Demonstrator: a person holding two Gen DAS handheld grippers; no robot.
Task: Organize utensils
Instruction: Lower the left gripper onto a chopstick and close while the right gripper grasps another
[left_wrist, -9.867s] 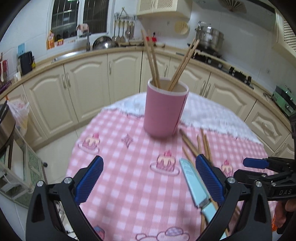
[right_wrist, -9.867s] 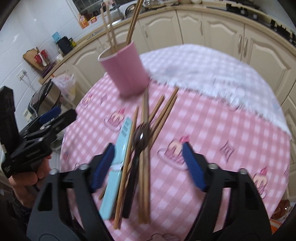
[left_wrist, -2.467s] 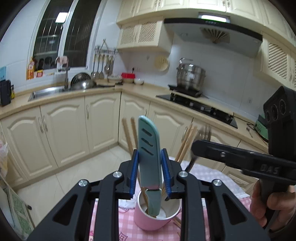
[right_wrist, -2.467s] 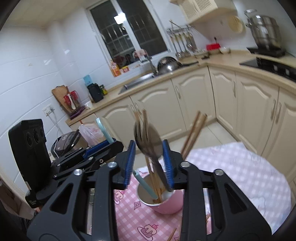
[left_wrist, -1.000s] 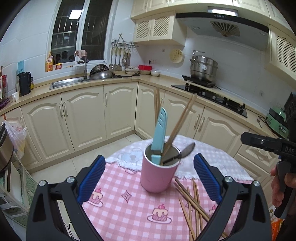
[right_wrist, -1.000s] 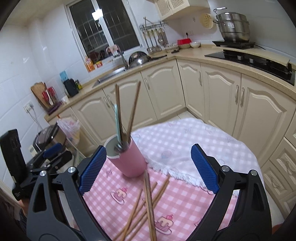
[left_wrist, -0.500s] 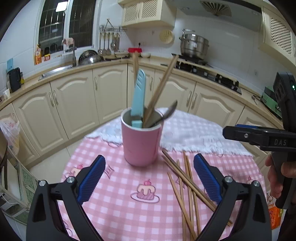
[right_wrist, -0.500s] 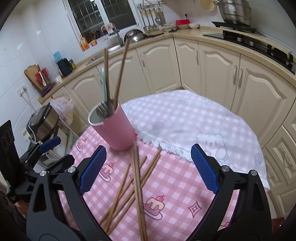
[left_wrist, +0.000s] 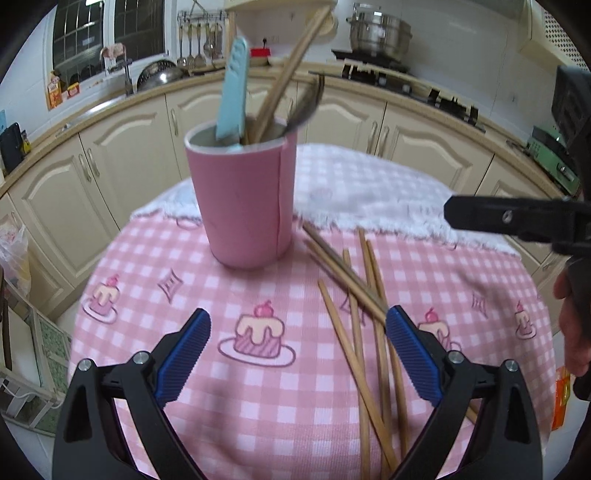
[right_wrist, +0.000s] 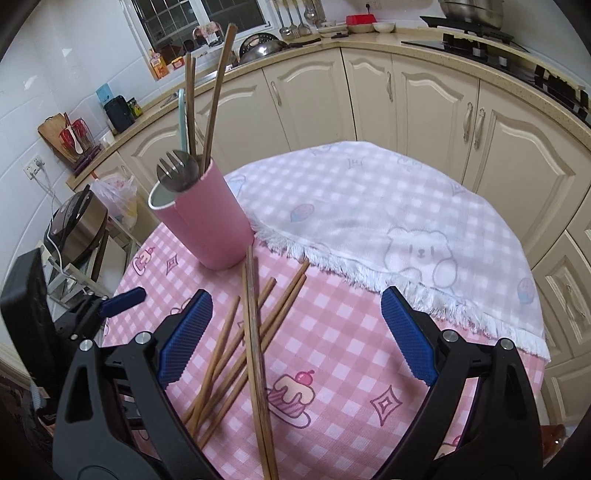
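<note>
A pink cup (left_wrist: 245, 199) stands on the pink checked tablecloth (left_wrist: 192, 299); it also shows in the right wrist view (right_wrist: 207, 221). In it stand a light blue knife (left_wrist: 232, 96), a metal fork (right_wrist: 177, 173) and chopsticks (right_wrist: 218, 85). Several loose wooden chopsticks (left_wrist: 362, 299) lie on the cloth right of the cup, also in the right wrist view (right_wrist: 251, 332). My left gripper (left_wrist: 297, 354) is open and empty, low over the cloth in front of the cup. My right gripper (right_wrist: 295, 332) is open and empty above the loose chopsticks.
A white fringed cloth (right_wrist: 369, 206) covers the far part of the round table. Cream kitchen cabinets (right_wrist: 424, 99) curve around behind. A rice cooker (right_wrist: 74, 225) sits on a rack to the left of the table.
Both grippers have dropped lower and closer to the table. The cup and the loose chopsticks look larger. Both grippers stay open.
</note>
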